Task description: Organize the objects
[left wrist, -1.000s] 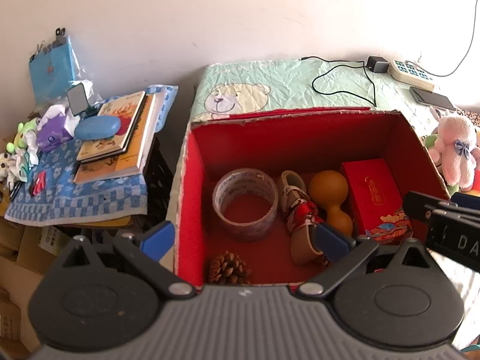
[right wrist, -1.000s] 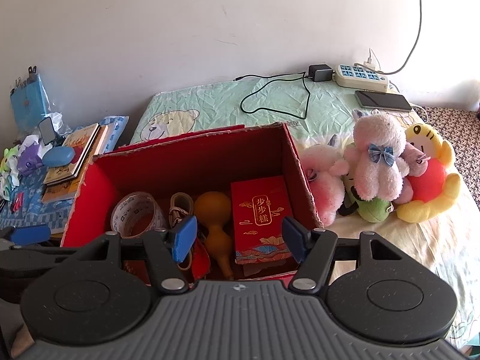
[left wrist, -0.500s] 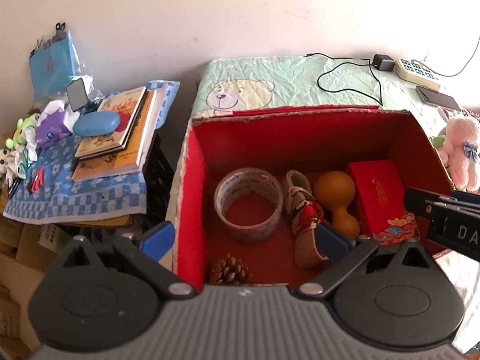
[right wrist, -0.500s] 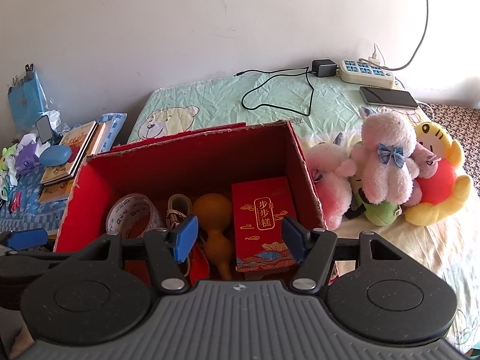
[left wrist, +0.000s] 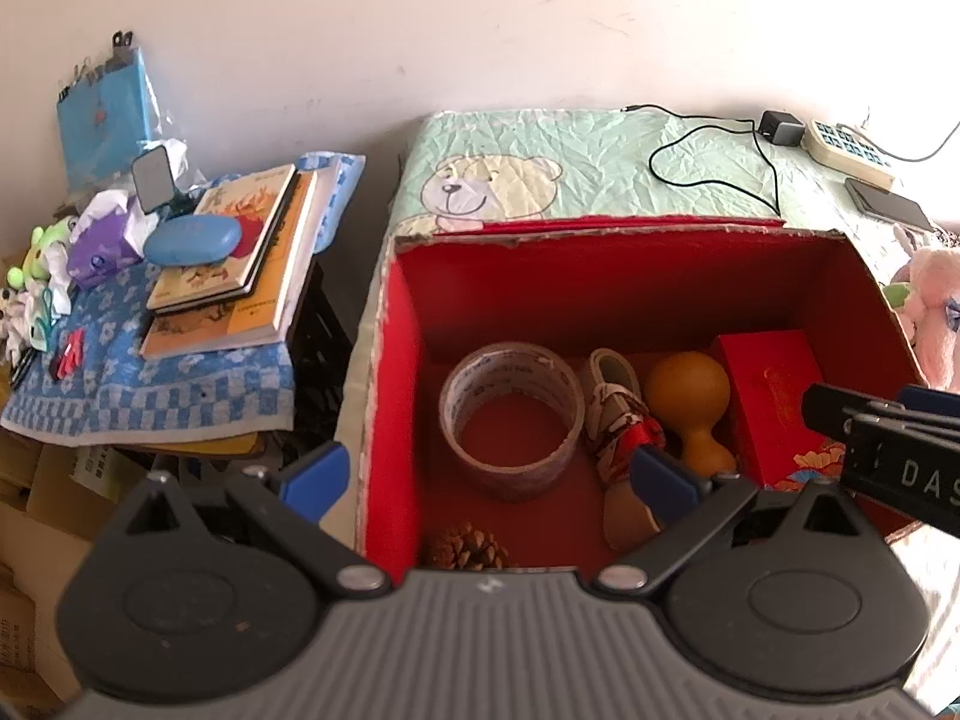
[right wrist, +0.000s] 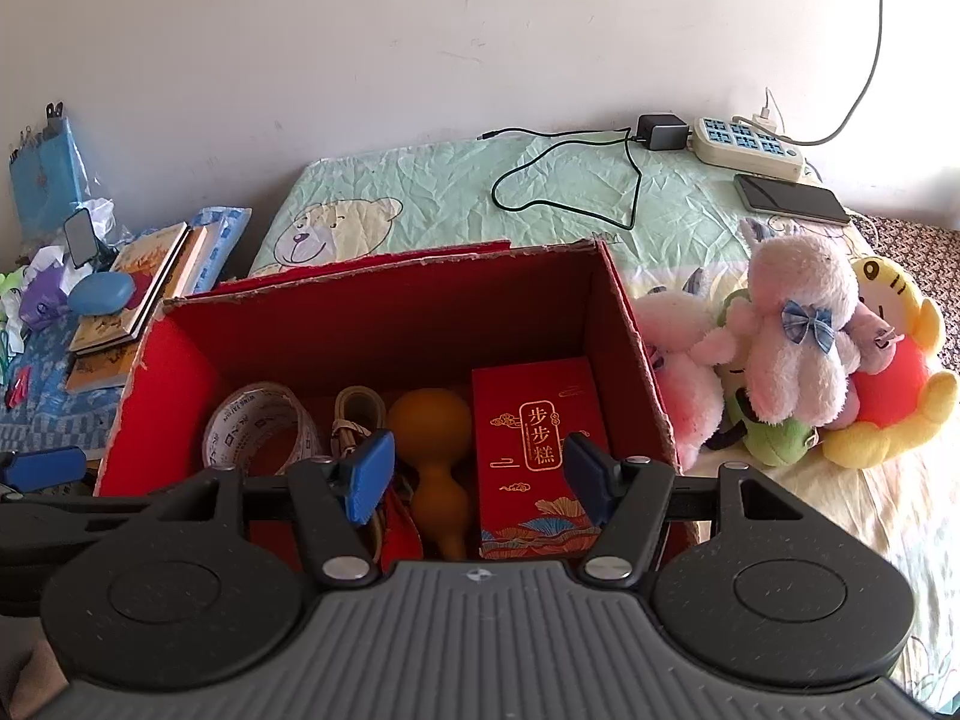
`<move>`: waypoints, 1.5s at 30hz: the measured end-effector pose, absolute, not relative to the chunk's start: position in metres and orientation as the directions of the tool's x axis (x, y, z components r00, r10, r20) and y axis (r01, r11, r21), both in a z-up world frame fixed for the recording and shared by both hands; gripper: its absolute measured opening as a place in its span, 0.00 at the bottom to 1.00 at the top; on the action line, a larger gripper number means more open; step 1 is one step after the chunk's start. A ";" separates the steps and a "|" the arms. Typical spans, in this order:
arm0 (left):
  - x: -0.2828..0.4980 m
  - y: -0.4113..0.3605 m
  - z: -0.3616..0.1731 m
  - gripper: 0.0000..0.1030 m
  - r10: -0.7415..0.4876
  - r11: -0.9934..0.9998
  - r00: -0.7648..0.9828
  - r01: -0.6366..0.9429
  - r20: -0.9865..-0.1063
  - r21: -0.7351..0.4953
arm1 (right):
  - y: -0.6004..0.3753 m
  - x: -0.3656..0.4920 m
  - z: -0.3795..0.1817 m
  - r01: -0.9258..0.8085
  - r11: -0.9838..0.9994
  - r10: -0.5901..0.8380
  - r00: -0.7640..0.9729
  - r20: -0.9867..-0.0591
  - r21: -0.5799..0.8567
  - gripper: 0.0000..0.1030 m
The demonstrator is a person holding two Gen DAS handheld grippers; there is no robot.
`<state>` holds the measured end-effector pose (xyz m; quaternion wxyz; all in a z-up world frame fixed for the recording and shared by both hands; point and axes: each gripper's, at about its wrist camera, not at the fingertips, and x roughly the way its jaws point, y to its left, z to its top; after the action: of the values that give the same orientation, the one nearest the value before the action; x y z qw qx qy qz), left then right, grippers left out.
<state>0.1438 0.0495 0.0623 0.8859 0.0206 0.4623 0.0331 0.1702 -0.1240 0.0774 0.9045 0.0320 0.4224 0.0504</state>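
An open cardboard box with a red lining (left wrist: pixel 600 276) (right wrist: pixel 420 306) stands on the bed. Inside lie a tape roll (left wrist: pixel 510 414) (right wrist: pixel 258 432), a small shoe (left wrist: pixel 618 414), an orange gourd (left wrist: pixel 690 402) (right wrist: pixel 429 450), a red gift box (left wrist: pixel 771 390) (right wrist: pixel 534 444) and a pine cone (left wrist: pixel 468 546). My left gripper (left wrist: pixel 489 474) is open and empty over the box's near left edge. My right gripper (right wrist: pixel 474 474) is open and empty above the box's near edge; part of it shows in the left wrist view (left wrist: pixel 888 438).
Several plush toys (right wrist: pixel 792 348) lie right of the box. A power strip (right wrist: pixel 744 141), a charger cable (right wrist: pixel 570 180) and a phone (right wrist: pixel 792 198) lie at the back of the bed. Left stands a side table with books (left wrist: pixel 234 252), a blue case (left wrist: pixel 192 240) and small clutter.
Both grippers have drifted slightly; the left view shifted so the box sits further right in the frame. Both stay open and empty. Nothing in the box moved.
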 end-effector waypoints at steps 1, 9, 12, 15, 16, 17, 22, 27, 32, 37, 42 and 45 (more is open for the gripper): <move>0.145 0.050 0.062 0.97 0.078 0.997 0.569 -0.039 -0.818 0.067 | -0.123 0.171 0.077 -0.065 0.993 0.116 0.637 -0.762 0.097 0.63; 0.151 0.051 0.057 0.97 0.067 0.998 0.570 -0.035 -0.819 0.058 | -0.121 0.179 0.073 -0.063 0.994 0.105 0.627 -0.772 0.084 0.63; 0.153 0.051 0.056 0.97 0.061 0.998 0.563 -0.033 -0.824 0.051 | -0.121 0.181 0.072 -0.059 0.995 0.102 0.623 -0.775 0.084 0.63; 0.155 0.051 0.055 0.97 0.062 0.998 0.564 -0.030 -0.823 0.055 | -0.121 0.183 0.070 -0.057 0.995 0.099 0.620 -0.778 0.081 0.63; 0.156 0.051 0.054 0.97 0.063 0.998 0.565 -0.029 -0.823 0.056 | -0.121 0.183 0.070 -0.057 0.995 0.098 0.619 -0.779 0.080 0.63; 0.156 0.052 0.055 0.97 0.063 0.998 0.566 -0.028 -0.822 0.057 | -0.121 0.184 0.069 -0.057 0.995 0.099 0.618 -0.780 0.081 0.63; 0.157 0.052 0.054 0.97 0.065 0.998 0.569 -0.026 -0.819 0.061 | -0.120 0.186 0.068 -0.058 0.995 0.097 0.615 -0.782 0.078 0.64; 0.157 0.052 0.054 0.97 0.064 0.998 0.571 -0.026 -0.818 0.059 | -0.119 0.186 0.068 -0.059 0.995 0.099 0.613 -0.784 0.079 0.64; 0.158 0.051 0.054 0.97 0.061 0.998 0.573 -0.029 -0.817 0.054 | -0.120 0.187 0.067 -0.062 0.995 0.103 0.611 -0.785 0.082 0.64; 0.158 0.052 0.054 0.97 0.060 0.998 0.573 -0.031 -0.818 0.051 | -0.121 0.186 0.068 -0.063 0.995 0.103 0.614 -0.782 0.081 0.64; 0.156 0.052 0.056 0.97 0.050 0.999 0.575 -0.034 -0.816 0.038 | -0.120 0.184 0.070 -0.066 0.995 0.105 0.618 -0.779 0.081 0.64; 0.154 0.051 0.058 0.92 0.048 0.999 0.584 -0.025 -0.810 0.042 | -0.119 0.182 0.071 -0.070 0.994 0.106 0.620 -0.777 0.080 0.63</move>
<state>0.1542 0.0507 0.0577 0.8899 0.0129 0.4556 0.0206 0.1820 -0.1194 0.0710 0.8998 0.0211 0.4331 0.0489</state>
